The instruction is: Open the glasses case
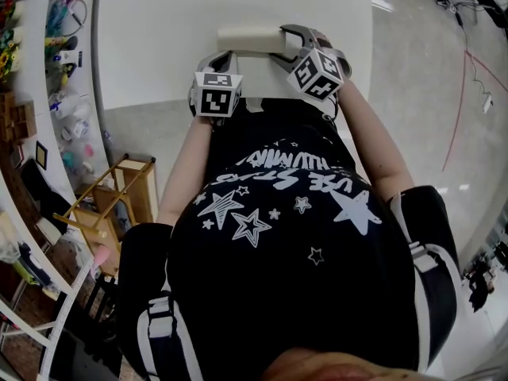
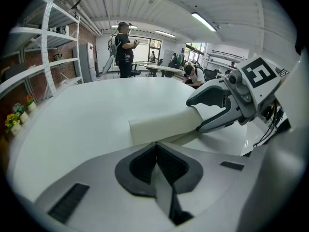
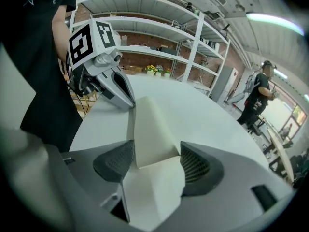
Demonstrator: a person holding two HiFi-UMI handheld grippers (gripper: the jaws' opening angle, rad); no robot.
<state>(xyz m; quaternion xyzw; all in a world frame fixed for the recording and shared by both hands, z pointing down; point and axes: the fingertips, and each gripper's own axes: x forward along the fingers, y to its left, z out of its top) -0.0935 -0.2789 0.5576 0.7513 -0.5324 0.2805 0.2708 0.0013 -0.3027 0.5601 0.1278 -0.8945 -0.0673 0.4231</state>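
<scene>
A cream glasses case lies closed on the white table, close to its near edge. My right gripper stands open astride the case's right end, one dark pad close beside each side. In the left gripper view the right gripper reaches over the case from the right. My left gripper is shut, pads meeting, with nothing visible between them. Its tips sit against the case's left end. Whether they pinch a thin flap I cannot tell.
Shelving with small items runs along the left, and a wooden stool stands below the table edge. A person stands beyond the table's far side; others sit at desks behind. The tabletop stretches bare past the case.
</scene>
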